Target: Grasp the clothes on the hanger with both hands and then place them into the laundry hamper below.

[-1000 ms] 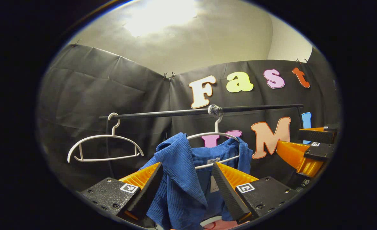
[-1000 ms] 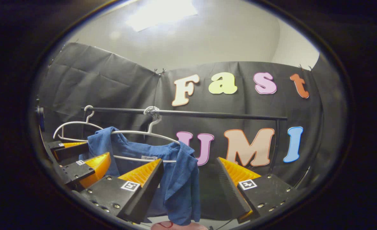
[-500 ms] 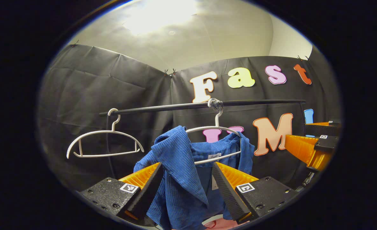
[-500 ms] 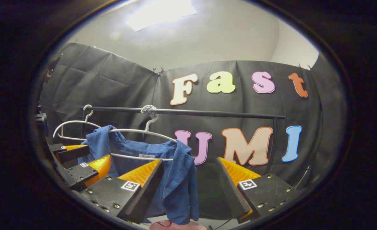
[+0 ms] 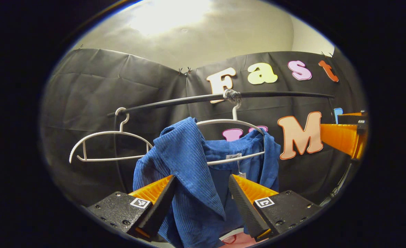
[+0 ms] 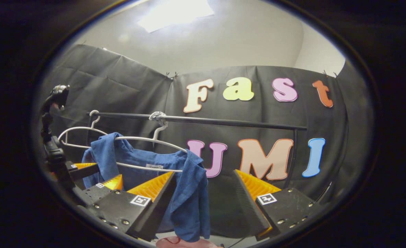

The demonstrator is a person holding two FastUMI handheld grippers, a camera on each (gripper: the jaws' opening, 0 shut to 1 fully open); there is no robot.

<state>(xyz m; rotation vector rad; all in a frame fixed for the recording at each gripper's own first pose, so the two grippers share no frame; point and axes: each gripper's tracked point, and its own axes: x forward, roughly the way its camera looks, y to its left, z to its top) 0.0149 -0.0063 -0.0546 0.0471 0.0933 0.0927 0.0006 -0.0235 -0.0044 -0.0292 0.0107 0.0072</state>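
Hanging lengthwise down from white hanger (image 5: 230,122), blue shirt (image 5: 189,179), both tools spread, unclenched.

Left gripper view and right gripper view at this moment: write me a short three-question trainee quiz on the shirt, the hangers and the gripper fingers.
1. True or false: the blue shirt already lies in the hamper.
2. Multiple choice: the left gripper is A) shut on the shirt, B) open with the shirt between its fingers, C) shut on the rail.
3. Fill in: the white hanger beside the shirt's hanger is ____.

Key: 1 false, it hangs on its hanger. 2 B. 3 bare.
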